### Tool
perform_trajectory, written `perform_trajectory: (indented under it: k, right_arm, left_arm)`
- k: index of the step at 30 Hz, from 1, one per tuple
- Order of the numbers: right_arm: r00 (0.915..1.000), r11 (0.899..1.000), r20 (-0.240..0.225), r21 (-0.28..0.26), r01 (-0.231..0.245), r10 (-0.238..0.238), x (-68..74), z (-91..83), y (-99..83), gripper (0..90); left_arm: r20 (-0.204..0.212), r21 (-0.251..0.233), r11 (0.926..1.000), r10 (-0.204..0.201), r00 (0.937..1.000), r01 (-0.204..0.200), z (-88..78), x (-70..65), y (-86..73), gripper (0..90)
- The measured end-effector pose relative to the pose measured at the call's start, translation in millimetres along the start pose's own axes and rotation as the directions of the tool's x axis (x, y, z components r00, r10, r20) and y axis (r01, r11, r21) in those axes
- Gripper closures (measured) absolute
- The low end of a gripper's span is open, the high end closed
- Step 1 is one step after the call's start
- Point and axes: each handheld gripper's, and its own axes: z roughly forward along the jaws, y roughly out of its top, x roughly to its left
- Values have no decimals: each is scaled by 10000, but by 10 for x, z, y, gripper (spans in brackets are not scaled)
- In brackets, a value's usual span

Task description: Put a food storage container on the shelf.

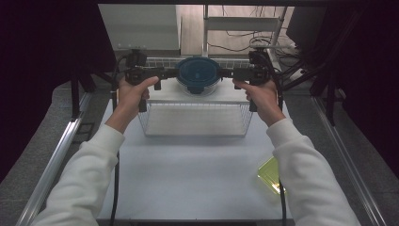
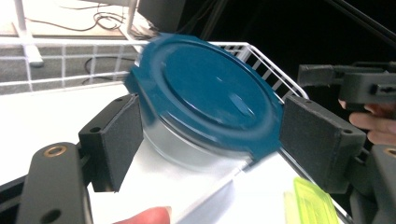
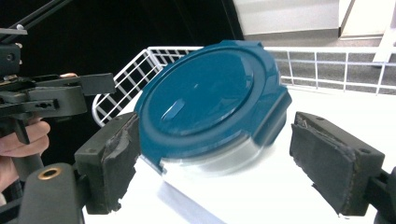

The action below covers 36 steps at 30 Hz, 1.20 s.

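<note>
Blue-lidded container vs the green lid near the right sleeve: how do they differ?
The blue-lidded container is round, a clear bowl capped in dark blue; the green lid is a flat, squarish, translucent yellow-green piece. The container sits in the wire basket at the far side; the green lid lies alone on the white table, near side. Both look like plastic kitchenware.

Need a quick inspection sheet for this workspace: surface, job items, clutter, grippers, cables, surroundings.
Surface: white table, bare across its middle.
Job's things: clear container with blue lid at the far end of the wire basket; whether it rests on the basket floor or is off it cannot be told.
Clutter: yellow-green lid near the right forearm.
Grippers: left gripper and right gripper flank the container, both open; in each gripper view at least one pad stands clear of the lid.
Cables: black cable trails along the table's left edge; loose wires on the floor beyond.
Surroundings: dark frame, metal rails, grey floor.
</note>
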Motion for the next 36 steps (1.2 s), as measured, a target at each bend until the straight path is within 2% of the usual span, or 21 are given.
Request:
perform_trajectory:
  k: [3, 4, 9, 11, 15, 16, 17, 18, 20, 22, 23, 24, 25, 26, 27, 29, 31, 34, 36]
  right_arm:
    - [9997, 9998, -144, -65, 173, -174, 22, -169, -102, 172]
    - [9997, 9998, -144, -65, 173, -174, 22, -169, -102, 172]
    - [9977, 9980, -252, 70, 625, -623, 41, -406, -318, 200]
    - [9971, 9973, -223, 127, 726, -723, 44, -436, -351, 201]
    - [9947, 9949, -286, 185, 994, -988, 40, -587, -583, 210]
    - [9944, 9945, -291, 243, 1021, -1014, 28, -643, -715, 212]
    - [9944, 9945, -291, 243, 1021, -1014, 28, -643, -715, 212]
    - [9939, 9934, -294, 399, 1075, -1064, 9, -666, -869, 213]
    - [9937, 9928, -286, 484, 1094, -1082, 2, -672, -928, 213]
    - [9943, 9929, -524, 694, 969, -934, -20, -692, -1163, 213]
    - [9943, 9929, -524, 694, 969, -934, -20, -692, -1163, 213]
    - [9947, 9936, -635, 740, 855, -809, -32, -709, -1299, 211]
    - [9947, 9936, -635, 740, 855, -809, -32, -709, -1299, 211]
    - [9946, 9926, -652, 853, 864, -810, -36, -732, -1435, 211]
    - [9946, 9926, -652, 853, 864, -810, -36, -732, -1435, 211]
    - [9942, 9927, -754, 879, 826, -761, -44, -763, -1569, 211]
    - [9935, 9924, -882, 929, 802, -721, -52, -792, -1691, 211]
    - [9931, 9888, -741, 1115, 989, -910, -69, -848, -1878, 211]
    - [9930, 9878, -702, 1167, 1031, -954, -77, -859, -1923, 211]
  left_arm:
    - [91, 34, 9992, 402, 9992, -402, -116, -113, -135, 212]
    - [91, 34, 9992, 402, 9992, -402, -116, -113, -135, 211]
    - [120, 160, 9968, 775, 9969, -777, -250, -199, -368, 211]
    - [84, 197, 9959, 885, 9960, -886, -300, -218, -472, 211]
    - [100, 340, 9952, 915, 9958, -918, -400, -246, -697, 211]
    - [123, 415, 9947, 935, 9955, -939, -421, -249, -756, 210]
    - [154, 441, 9945, 943, 9954, -949, -433, -248, -803, 210]
    - [154, 522, 9942, 929, 9956, -936, -451, -251, -882, 210]
    - [218, 620, 9943, 852, 9961, -864, -474, -242, -1014, 209]
    - [278, 794, 9934, 804, 9964, -823, -494, -227, -1143, 207]
    - [290, 847, 9933, 766, 9966, -788, -500, -221, -1191, 207]
    - [258, 966, 9922, 772, 9967, -793, -525, -209, -1307, 206]
    - [258, 966, 9922, 772, 9967, -793, -525, -209, -1307, 206]
    - [184, 1010, 9915, 808, 9966, -823, -534, -209, -1370, 206]
    - [135, 1100, 9897, 904, 9958, -914, -536, -213, -1419, 206]
    - [57, 1250, 9869, 1019, 9948, -1018, -525, -222, -1508, 206]
    - [62, 1548, 9812, 1158, 9932, -1154, -503, -233, -1623, 203]
    - [130, 1707, 9794, 1071, 9942, -1078, -496, -246, -1746, 200]
    - [-9, 1788, 9775, 1139, 9935, -1119, -497, -256, -1829, 200]
